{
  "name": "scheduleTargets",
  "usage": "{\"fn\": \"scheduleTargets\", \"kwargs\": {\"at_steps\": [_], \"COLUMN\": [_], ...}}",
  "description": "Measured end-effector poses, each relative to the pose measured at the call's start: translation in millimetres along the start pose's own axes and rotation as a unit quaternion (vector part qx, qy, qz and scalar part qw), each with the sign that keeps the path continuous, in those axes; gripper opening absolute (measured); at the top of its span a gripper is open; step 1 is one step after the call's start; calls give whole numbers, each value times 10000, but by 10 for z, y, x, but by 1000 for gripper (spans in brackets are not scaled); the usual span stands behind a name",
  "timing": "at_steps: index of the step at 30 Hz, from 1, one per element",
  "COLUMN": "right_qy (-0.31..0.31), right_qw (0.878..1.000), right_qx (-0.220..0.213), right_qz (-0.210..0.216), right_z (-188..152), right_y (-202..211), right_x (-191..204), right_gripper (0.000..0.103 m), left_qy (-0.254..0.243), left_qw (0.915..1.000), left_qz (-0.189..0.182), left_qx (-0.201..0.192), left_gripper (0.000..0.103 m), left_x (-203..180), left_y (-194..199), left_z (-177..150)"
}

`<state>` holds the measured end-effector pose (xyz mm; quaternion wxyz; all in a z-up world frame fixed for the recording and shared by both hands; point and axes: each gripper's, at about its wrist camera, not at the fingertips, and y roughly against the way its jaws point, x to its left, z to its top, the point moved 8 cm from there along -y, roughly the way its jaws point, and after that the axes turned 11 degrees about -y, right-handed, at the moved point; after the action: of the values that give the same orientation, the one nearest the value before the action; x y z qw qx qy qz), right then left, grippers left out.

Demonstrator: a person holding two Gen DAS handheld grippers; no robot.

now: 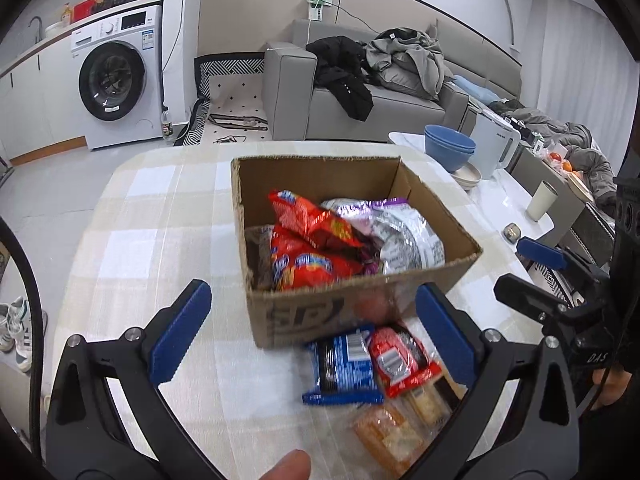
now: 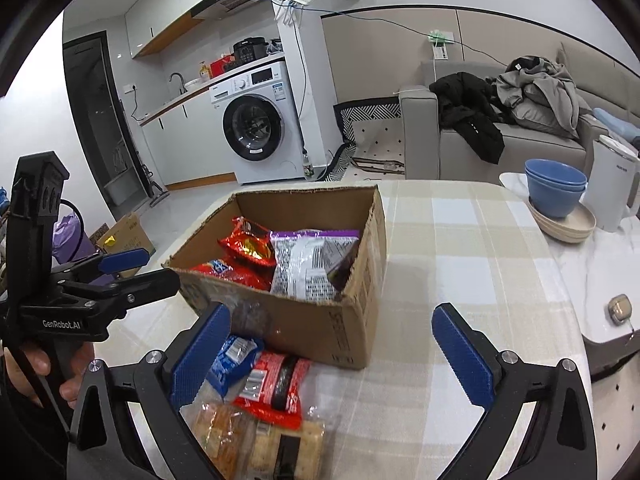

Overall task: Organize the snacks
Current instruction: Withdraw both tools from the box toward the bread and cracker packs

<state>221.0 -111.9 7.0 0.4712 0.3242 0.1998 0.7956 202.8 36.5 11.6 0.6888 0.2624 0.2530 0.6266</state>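
Open cardboard box (image 1: 352,240) on a checked tablecloth (image 1: 160,240), holding red packets (image 1: 312,240) and a silver-and-purple bag (image 1: 404,236). Just outside the box's near wall, loose on the cloth: a blue packet (image 1: 344,364), a red packet (image 1: 400,360) partly over clear-wrapped crackers (image 1: 404,420), all touching or overlapping. Left gripper (image 1: 312,332) spread wide, holding nothing, poised above that loose pile, blue pads either side of the box's near corner. Right gripper (image 2: 332,356) likewise wide and empty, its left pad just beside the blue packet (image 2: 232,364), with the red packet (image 2: 276,388) and crackers (image 2: 256,440) low between the fingers. Seen from the right wrist, box (image 2: 304,308) straight ahead, the left gripper (image 2: 120,272) at its left corner; from the left wrist, the right gripper (image 1: 532,268) off the box's right side. Beyond the cloth, on a white table (image 2: 592,272): stacked blue bowls (image 2: 556,188) on cream plates (image 2: 568,224), a white kettle (image 2: 612,184), a cup (image 1: 540,200). Behind, a washing machine (image 2: 260,124) and a grey sofa (image 2: 500,148) heaped with clothes (image 2: 536,92).
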Motion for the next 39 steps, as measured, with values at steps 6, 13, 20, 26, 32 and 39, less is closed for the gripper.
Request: {"fn": "scheduleTargets", "kwargs": {"at_steps": [6, 13, 20, 26, 32, 39], "right_qy": [16, -186, -194, -150, -135, -120], "right_qw": [9998, 9990, 9980, 9962, 9944, 9933], "right_qx": [174, 398, 574, 828, 1009, 1103], "right_qz": [-72, -94, -169, -245, -294, -326], "right_z": [-163, -344, -515, -754, -944, -1058], "right_y": [74, 76, 47, -10, -57, -67], "right_x": [-55, -149, -175, -189, -204, -231], "right_gripper": [102, 103, 102, 103, 103, 103], "left_qy": [70, 180, 286, 213, 281, 294], "left_qw": [9999, 9994, 9984, 9976, 9962, 9935], "left_qz": [45, 90, 32, -1, -140, -332], "left_qx": [105, 270, 476, 663, 810, 1044], "left_gripper": [102, 102, 102, 102, 102, 102], "left_x": [4, 31, 10, -87, -214, -446], "left_y": [88, 95, 35, -30, -59, -131], "left_z": [-173, -390, -591, -733, -898, -1098]}}
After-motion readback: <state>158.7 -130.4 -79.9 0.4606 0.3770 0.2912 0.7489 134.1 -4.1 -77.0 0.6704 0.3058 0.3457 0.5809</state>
